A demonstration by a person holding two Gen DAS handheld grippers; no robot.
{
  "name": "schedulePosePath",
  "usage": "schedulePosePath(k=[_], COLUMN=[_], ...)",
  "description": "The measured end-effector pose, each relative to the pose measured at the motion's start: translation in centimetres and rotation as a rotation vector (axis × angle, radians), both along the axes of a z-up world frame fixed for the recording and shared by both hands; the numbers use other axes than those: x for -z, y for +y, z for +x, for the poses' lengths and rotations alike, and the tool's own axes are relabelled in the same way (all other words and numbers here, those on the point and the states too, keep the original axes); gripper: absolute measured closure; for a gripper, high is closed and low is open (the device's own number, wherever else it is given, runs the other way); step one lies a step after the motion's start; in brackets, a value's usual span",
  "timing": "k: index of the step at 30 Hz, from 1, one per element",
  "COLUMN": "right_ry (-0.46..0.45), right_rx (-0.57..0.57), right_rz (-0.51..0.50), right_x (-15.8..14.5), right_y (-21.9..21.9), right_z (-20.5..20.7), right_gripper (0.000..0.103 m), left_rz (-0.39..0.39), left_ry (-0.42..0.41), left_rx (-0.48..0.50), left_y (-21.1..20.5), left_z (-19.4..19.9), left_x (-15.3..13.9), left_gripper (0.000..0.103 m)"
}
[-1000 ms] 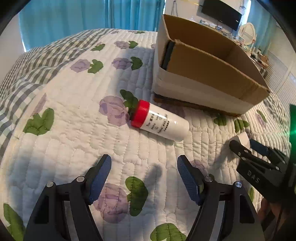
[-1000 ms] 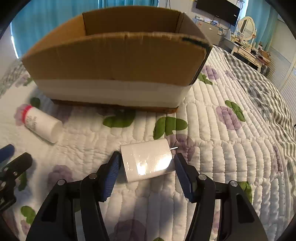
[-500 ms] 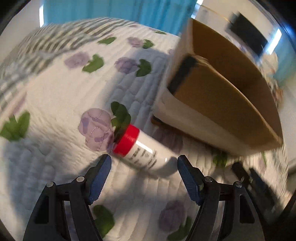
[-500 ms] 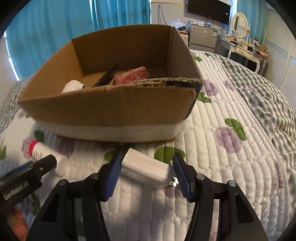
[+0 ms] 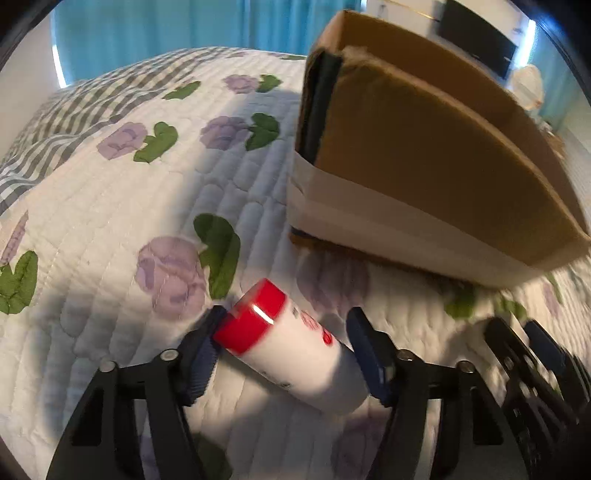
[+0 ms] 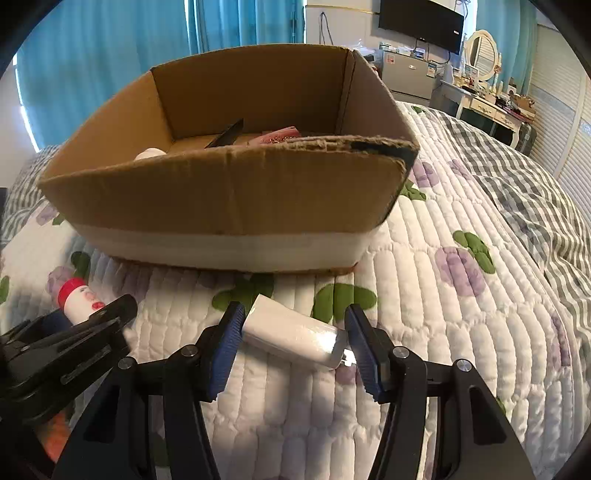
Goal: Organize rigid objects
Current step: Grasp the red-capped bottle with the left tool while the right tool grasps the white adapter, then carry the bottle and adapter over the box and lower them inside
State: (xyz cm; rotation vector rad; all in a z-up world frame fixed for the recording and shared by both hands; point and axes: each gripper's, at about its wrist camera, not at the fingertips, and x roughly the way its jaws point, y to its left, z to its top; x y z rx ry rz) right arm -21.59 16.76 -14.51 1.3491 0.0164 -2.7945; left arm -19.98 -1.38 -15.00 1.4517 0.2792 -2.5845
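Box (image 6: 229, 199) stands far on quilt (image 6: 461, 332), wall blocking path. Left gripper (image 5: 286, 345) now clamped on bottle (image 5: 291, 354), earlier apart; right gripper (image 6: 293, 341) clamped on white block (image 6: 291, 336), both raised near box.

bedroom | quilted bed (image 6: 424, 258) | curtains (image 6: 110, 55) | vanity mirror (image 6: 482, 46)

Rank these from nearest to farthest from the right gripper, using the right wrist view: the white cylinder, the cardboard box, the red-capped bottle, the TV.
1. White cylinder: between the fingers of the right gripper.
2. Red-capped bottle: far left on the quilt, at the left gripper.
3. Cardboard box: straight ahead.
4. TV: back wall, upper right.
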Motion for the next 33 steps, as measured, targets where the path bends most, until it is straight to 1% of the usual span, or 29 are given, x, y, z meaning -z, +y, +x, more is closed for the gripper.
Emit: schedulePosePath(k=[4, 5, 6, 8, 10, 12, 13, 15, 17, 19, 21, 25, 27, 29, 31, 33], right_ry=[-0.005, -0.004, -0.003, 0.001, -0.004, -0.008, -0.010, -0.014, -0.019, -0.020, -0.017, 0.006, 0.024, 0.037, 0.050, 0.065], right_rx=[-0.008, -0.013, -0.015, -0.022, -0.025, -0.027, -0.032, -0.038, -0.037, -0.035, -0.036, -0.049, -0.053, -0.053, -0.049, -0.041], right_rz=[-0.018, -0.014, -0.009, 0.002, -0.006, -0.015, -0.016, -0.013, -0.021, -0.028, -0.031, -0.026, -0.007, 0.009, 0.015, 0.021], right_x=[-0.3, -0.5, -0.5, -0.7, -0.7, -0.6, -0.5, -0.2, 0.0, 0.2, 0.0, -0.9, -1.7, -2.4, -3.1, -4.0], right_y=[0.3, 0.3, 0.3, 0.2, 0.2, -0.2, -0.2, -0.3, -0.3, -0.3, -0.3, -0.3, -0.4, -0.5, -0.5, -0.3], right_z=[1.2, 1.5, 1.8, 2.3, 2.5, 3.1, 3.2, 3.4, 3.4, 3.5, 3.5, 3.9, 4.2, 4.6, 5.0, 5.6], right_gripper=[0.047, 0.047, 0.047, 0.047, 0.047, 0.047, 0.047, 0.047, 0.047, 0.047, 0.047, 0.047, 0.047, 0.047, 0.047, 0.047], left_rz=[0.052, 0.065, 0.070, 0.082, 0.110, 0.126, 0.143, 0.187, 0.206, 0.199, 0.187, 0.130, 0.105, 0.092, 0.057, 0.000], left_ry=[0.023, 0.028, 0.028, 0.006, 0.004, 0.020, 0.039, 0.045, 0.041, 0.057, 0.063, 0.074, 0.077, 0.096, 0.119, 0.139], left_rx=[0.109, 0.154, 0.178, 0.223, 0.218, 0.168, 0.137, 0.094, 0.097, 0.109, 0.134, 0.180, 0.179, 0.180, 0.183, 0.190], left_y=[0.3, 0.7, 0.9, 1.5, 1.3, 1.3, 0.7, 0.1, 0.1, 0.5, 1.0, 2.0, 2.4, 2.5, 2.9, 3.1], left_z=[2.6, 3.4, 3.8, 4.3, 3.6, 2.9, 2.2, 1.4, 0.4, 0.6, 0.7, 1.7, 2.2, 2.7, 2.9, 3.4], left_x=[-1.8, -2.3, -2.6, -2.6, -2.3, -1.8, -1.5, -0.7, 0.3, 0.6, 0.2, -1.4, -2.1, -3.2, -4.2, -5.0], left_gripper=[0.056, 0.058, 0.061, 0.063, 0.064, 0.062, 0.062, 0.061, 0.062, 0.064, 0.066, 0.067, 0.067, 0.067, 0.067, 0.067])
